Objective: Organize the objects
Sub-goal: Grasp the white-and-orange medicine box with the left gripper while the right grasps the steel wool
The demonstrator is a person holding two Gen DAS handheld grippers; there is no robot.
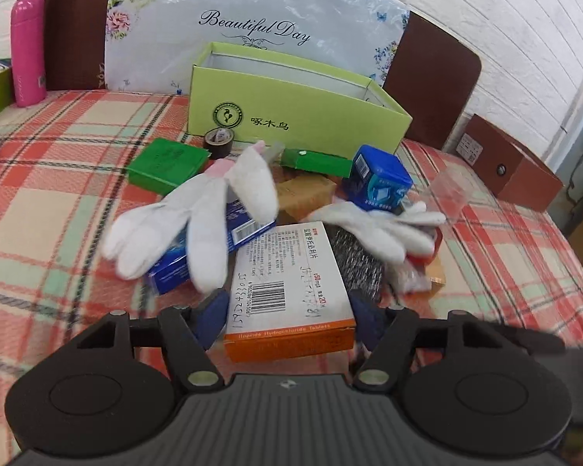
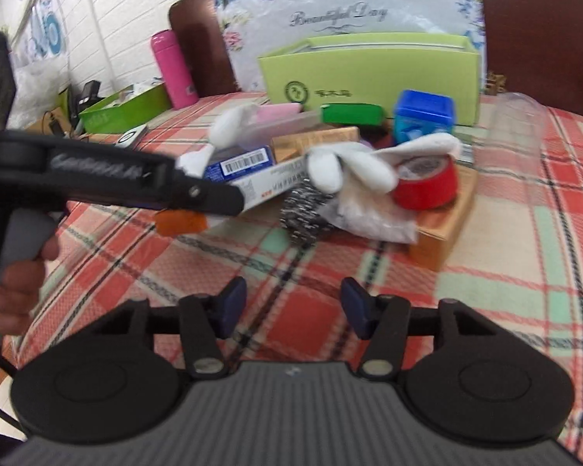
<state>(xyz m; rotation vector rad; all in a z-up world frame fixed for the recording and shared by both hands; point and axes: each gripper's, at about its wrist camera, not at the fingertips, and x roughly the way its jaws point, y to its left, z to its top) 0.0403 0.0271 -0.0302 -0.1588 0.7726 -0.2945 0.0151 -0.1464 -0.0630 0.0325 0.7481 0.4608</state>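
Note:
A white and orange medicine box lies at the near edge of a pile on the plaid tablecloth. My left gripper is shut on it, one blue pad against each long side. In the right wrist view that gripper's black finger reaches in from the left over the box's orange end. My right gripper hangs open over bare cloth in front of the pile, with nothing between its pads. An open light green shoebox stands behind the pile.
The pile holds white gloves, a blue box, a green box, dark tape, red tape and a steel scourer. A pink bottle stands far left, a brown box right. A hand grips the left handle.

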